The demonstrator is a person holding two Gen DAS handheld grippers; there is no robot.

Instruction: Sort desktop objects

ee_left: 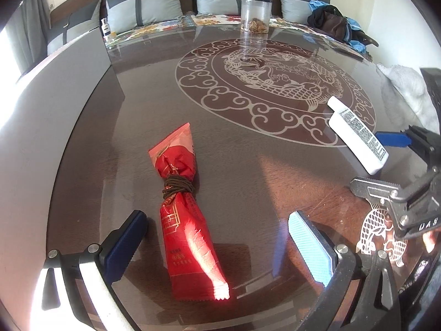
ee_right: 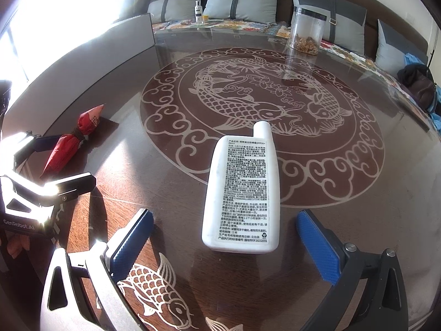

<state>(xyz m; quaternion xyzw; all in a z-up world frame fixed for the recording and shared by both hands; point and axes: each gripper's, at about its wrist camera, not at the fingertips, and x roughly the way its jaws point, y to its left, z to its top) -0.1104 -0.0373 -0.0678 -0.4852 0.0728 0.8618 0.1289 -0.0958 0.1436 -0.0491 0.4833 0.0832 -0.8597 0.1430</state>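
On the glass-topped brown table [ee_right: 115, 127], a clear plastic jar with a black lid [ee_right: 307, 31] stands at the far edge, well clear of both grippers. The left wrist view shows the left gripper [ee_left: 217, 244] spread wide around a crumpled red foil packet bound with brown cord [ee_left: 183, 207], pads apart from it. The right wrist view shows the right gripper [ee_right: 224, 244] fully spread, a flat white plastic bottle with a printed label [ee_right: 244, 190] lying loose between its fingers.

On the table [ee_right: 358, 207], the packet [ee_right: 66, 149] lies left of the bottle [ee_right: 242, 193], jar [ee_right: 307, 31] behind.

Sunlit glass table [ee_left: 220, 143], cushioned sofa [ee_left: 165, 11] perhaps
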